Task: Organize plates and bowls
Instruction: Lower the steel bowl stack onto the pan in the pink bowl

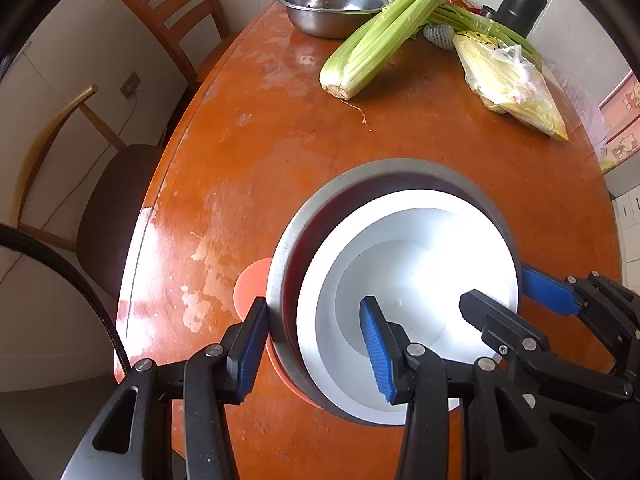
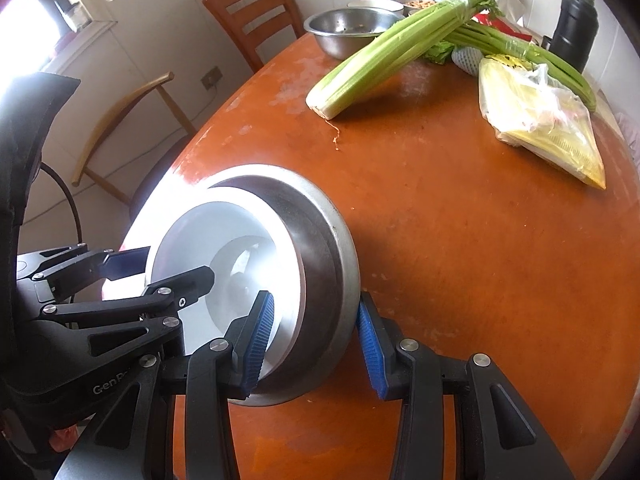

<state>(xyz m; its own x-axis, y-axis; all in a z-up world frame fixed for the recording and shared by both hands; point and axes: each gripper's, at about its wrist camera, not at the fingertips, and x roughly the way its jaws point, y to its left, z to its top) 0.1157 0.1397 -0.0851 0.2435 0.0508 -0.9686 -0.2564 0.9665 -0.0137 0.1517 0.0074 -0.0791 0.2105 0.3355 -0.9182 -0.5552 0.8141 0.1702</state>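
Left claw (image 1: 316, 350): matte black plastic linkage arms, speckled finish, triangular cut-outs near the base. Fingers (image 1: 252, 354) tipped with ribbed blue pads. Round silver rivets at each pivot; one cross-head screw on the neighbouring unit. Black braided cable (image 1: 60, 264) curving along the left edge.

Right claw (image 2: 316, 344): same black arms, same ribbed blue pads (image 2: 370, 350), silver pivot rivets. Grey base plate below. White lettering "Gen" (image 2: 105, 389) on the black housing of the other unit, remainder cut off.
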